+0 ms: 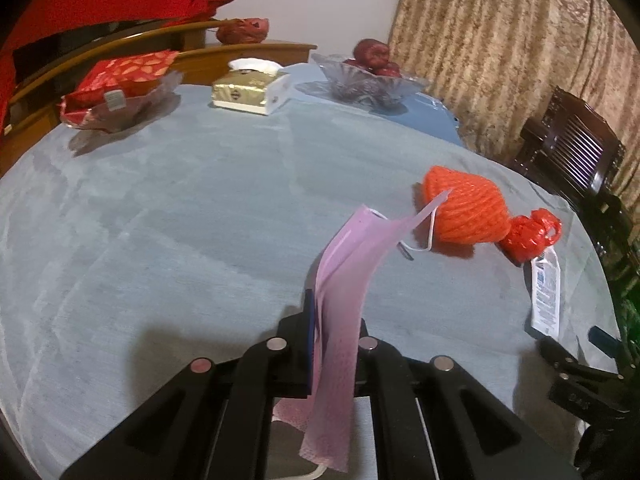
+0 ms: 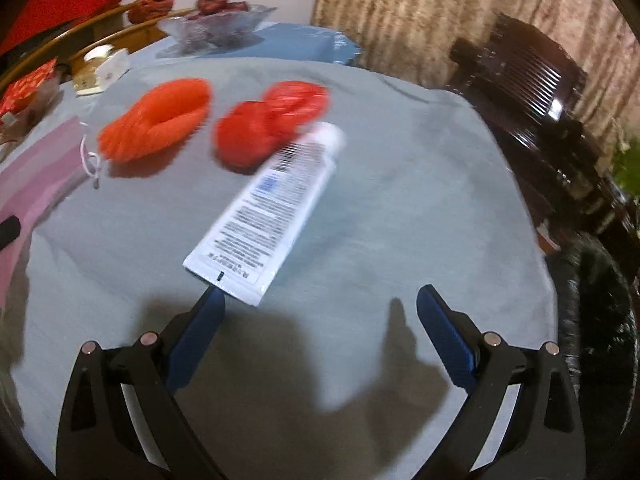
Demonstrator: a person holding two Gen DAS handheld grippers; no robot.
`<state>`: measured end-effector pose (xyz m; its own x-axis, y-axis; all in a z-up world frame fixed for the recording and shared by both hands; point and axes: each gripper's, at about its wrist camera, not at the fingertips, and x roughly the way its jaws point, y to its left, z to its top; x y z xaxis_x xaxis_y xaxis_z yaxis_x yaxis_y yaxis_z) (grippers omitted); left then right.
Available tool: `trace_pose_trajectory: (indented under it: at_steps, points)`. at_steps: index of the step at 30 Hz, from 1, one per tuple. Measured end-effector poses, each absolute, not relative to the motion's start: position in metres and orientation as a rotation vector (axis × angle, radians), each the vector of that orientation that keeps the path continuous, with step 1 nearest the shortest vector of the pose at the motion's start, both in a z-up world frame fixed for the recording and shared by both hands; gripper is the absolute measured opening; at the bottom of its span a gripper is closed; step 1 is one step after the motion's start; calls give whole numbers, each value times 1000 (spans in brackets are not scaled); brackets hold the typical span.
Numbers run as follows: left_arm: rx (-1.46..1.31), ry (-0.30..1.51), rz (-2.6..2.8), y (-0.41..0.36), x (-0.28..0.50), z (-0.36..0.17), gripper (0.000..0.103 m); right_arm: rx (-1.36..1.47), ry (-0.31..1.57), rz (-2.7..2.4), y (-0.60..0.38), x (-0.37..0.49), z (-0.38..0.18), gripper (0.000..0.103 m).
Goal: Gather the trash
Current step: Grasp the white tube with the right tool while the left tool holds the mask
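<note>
Mask [image 1: 340,300], pink, is pinched between the left gripper's [image 1: 334,344] pressed fingers and arches forward beyond their tips; its lower end is cut off below. Ahead and right of the fingers lie the orange net [image 1: 464,210], red bag [image 1: 528,236] and tube [image 1: 545,292] on the bench [image 1: 160,220].

In the right view, the right gripper [image 2: 320,300] is spread wide; the tube [image 2: 272,208] touches its left finger [image 2: 200,332]. The next move, I judge, is centring and closing on the tube. Motion blur smears everything.

tube [image 2: 276,200] right of net [image 2: 158,118] (both on table [image 2: 400,200])
</note>
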<state>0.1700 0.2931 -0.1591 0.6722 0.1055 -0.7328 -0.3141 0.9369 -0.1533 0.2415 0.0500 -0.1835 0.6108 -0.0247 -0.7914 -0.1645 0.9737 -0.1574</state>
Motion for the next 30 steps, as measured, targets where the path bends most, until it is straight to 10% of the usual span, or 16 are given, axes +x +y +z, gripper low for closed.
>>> trace_pose_trajectory:
  at_steps: [20,30]
  points:
    - [-253,806,198,247,194,-155,6,-39,877,153,48,294,-175,94]
    - [-289,796,240,254,182,-156,6,-54,937,134,48,309,-185,53]
